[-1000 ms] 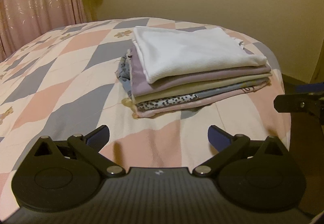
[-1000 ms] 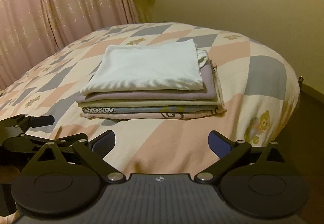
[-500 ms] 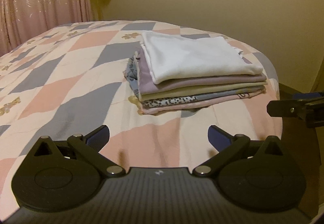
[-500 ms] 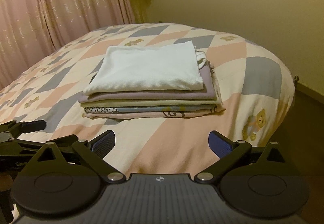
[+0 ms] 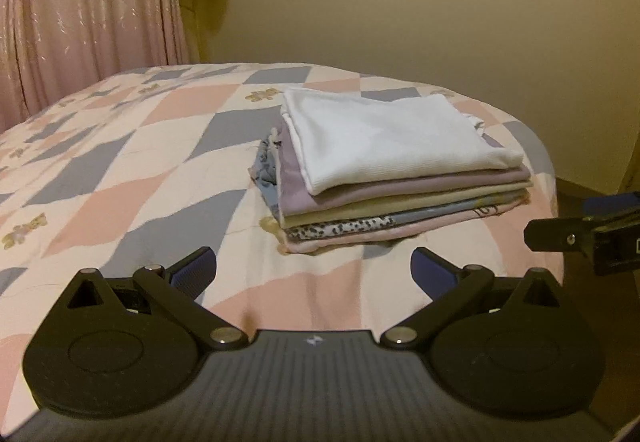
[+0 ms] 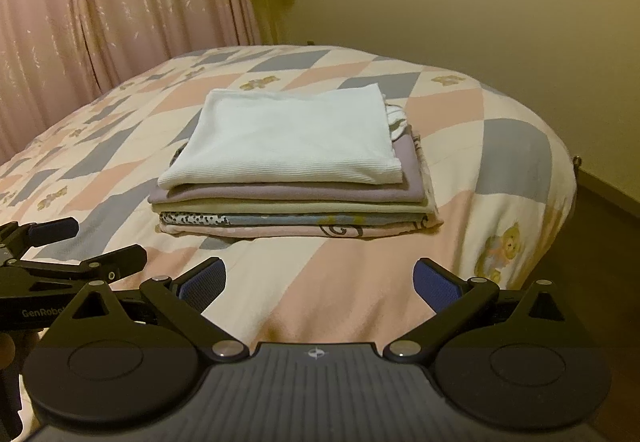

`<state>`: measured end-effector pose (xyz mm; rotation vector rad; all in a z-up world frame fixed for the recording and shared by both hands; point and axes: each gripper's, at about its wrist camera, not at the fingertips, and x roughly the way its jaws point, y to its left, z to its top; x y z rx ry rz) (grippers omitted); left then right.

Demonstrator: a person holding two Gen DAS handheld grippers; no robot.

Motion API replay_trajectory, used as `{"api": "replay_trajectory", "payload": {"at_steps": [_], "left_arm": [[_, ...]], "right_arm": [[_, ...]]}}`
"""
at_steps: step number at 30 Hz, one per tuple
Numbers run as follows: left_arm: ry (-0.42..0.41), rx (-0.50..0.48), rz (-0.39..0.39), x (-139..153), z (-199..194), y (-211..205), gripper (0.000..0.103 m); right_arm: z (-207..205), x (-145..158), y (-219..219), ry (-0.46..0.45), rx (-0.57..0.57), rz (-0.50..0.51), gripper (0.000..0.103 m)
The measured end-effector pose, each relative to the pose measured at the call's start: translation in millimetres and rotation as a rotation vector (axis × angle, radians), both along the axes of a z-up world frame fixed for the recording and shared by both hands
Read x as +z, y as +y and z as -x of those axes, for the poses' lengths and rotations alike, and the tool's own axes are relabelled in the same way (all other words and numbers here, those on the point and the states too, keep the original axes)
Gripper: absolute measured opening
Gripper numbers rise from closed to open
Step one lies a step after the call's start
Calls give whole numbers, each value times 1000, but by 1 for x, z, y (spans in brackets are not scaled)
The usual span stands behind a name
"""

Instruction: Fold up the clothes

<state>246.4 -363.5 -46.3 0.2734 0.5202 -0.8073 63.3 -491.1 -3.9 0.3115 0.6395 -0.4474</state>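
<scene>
Ribbed white cloth tops soft folded stack; quilt matt.

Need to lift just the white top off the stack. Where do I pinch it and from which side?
Judging by its pose, take the white top at its near folded edge, coming in low from the front with the right gripper, open and empty. That edge is a thick, rounded fold set back slightly from the purple layer, so one finger could slip under without catching the rest.
</scene>
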Motion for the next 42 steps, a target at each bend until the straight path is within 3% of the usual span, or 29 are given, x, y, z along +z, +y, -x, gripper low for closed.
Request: {"api": "replay_trajectory", "payload": {"at_steps": [7,20,42], "left_arm": [[-49,-99,-32,3,16,5,102],[-12,16,-2,25,42,35,102],[30,22,28,67,89,64,102]], "right_arm": [[10,10,8,-9,11,20,103],[43,35,33,-35,-7,36,103],[93,74,67,-89,-23,59,103]]}}
